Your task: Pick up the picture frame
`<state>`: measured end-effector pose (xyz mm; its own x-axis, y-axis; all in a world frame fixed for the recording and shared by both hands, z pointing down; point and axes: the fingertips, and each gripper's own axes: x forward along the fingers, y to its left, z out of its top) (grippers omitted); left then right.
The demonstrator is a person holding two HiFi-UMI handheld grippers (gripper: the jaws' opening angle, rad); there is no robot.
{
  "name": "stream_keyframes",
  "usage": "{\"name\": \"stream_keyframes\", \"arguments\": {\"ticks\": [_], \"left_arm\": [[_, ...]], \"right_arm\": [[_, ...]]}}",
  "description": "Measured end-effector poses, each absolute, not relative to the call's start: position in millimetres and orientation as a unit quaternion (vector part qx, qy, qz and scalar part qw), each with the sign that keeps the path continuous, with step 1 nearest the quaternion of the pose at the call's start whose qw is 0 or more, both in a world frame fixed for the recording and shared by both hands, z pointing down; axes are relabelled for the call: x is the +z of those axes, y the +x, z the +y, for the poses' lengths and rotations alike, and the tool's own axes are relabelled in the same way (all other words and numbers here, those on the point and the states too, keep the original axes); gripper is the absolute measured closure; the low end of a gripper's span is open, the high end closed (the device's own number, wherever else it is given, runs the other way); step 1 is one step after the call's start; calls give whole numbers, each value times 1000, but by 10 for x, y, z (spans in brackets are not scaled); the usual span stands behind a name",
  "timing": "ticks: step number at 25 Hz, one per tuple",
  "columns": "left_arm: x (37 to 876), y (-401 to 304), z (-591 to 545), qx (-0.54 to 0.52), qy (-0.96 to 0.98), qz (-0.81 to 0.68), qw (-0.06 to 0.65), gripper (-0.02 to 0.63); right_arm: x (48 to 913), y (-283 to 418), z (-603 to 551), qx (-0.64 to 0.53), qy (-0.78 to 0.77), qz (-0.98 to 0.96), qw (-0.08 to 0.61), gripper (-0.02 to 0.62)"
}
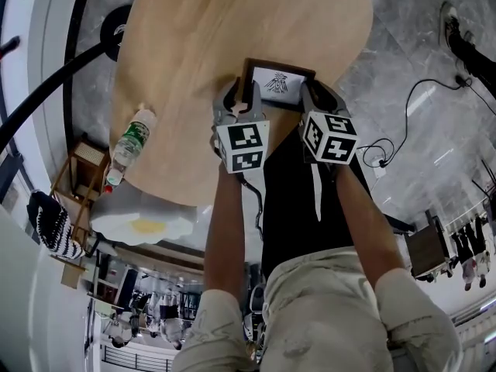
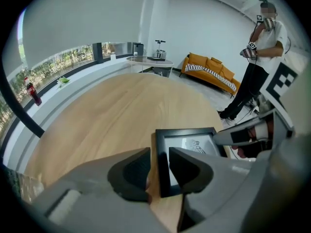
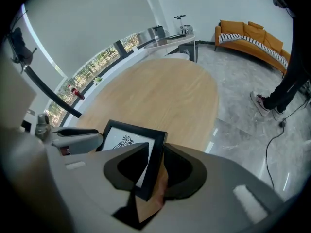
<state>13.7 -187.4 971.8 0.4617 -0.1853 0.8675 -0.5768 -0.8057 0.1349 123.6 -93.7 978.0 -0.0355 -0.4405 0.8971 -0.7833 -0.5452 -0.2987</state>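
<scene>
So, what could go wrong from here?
The left gripper and right gripper each straddle only a thin side rail of the picture frame, jaws open; a shallow or uneven close could let it slip or tilt.
The frame lies close to the edge of the table; a nudge might push it off.

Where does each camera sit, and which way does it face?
Head view: on the person's head, facing steeply down at the picture frame on the table; forearms, left tool, right tool show.
Left gripper view: on the left tool, looking along its open jaws astride the frame's left edge; right tool shows.
Right gripper view: on the right tool, looking along its open jaws astride the frame's right edge; left tool shows.
Shared: both gripper views show the orange sofa.
</scene>
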Motion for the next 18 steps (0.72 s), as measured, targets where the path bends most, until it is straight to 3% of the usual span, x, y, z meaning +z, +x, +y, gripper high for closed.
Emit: {"name": "stream_keyframes", "arguments": {"ticks": [8, 14, 18], "left_arm": [[9862, 122, -1821, 471, 824, -220, 226, 476], [9839, 96, -1772, 470, 820, -226, 236, 526], [9689, 67, -1831, 457, 824, -239, 236, 526]], "right_arm": [[9858, 1183, -941, 568, 671, -448, 161, 494], [9835, 1195, -958, 564, 673, -449, 166, 508], [9722, 1206, -1050, 550, 674, -462, 170, 512]]}}
